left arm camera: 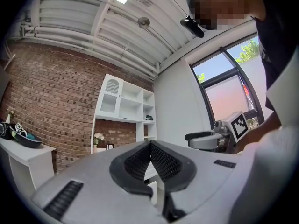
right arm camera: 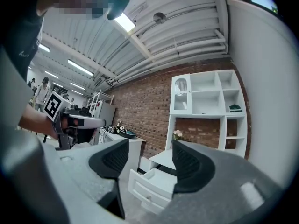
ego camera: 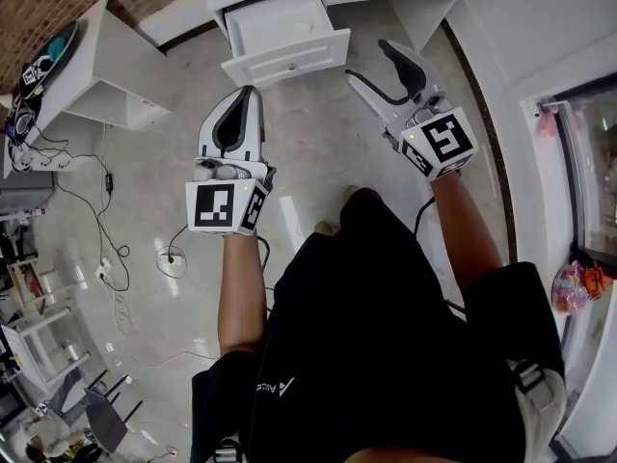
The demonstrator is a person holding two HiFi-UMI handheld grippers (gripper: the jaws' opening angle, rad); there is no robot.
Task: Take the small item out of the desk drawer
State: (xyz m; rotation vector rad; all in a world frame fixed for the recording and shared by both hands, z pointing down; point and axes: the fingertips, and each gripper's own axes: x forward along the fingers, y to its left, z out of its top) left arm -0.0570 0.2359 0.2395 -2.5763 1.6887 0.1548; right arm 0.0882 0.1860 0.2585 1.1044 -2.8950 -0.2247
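Observation:
The white desk drawer (ego camera: 284, 32) stands pulled open at the top of the head view, and its visible inside looks bare; I see no small item in it. My right gripper (ego camera: 369, 63) hovers just right of the drawer front with its jaws spread wide and nothing between them. In the right gripper view the drawer (right arm camera: 154, 183) shows through the gap of the right gripper (right arm camera: 149, 157). My left gripper (ego camera: 253, 93) hangs below the drawer front, its jaws shut and empty. The pads (left arm camera: 140, 160) meet in the left gripper view.
A white side table (ego camera: 116, 66) with a dark bowl (ego camera: 53, 51) stands at the left. Cables and a power strip (ego camera: 106, 268) lie on the grey floor. A white shelf unit (right arm camera: 208, 106) stands against the brick wall. The person's legs fill the lower head view.

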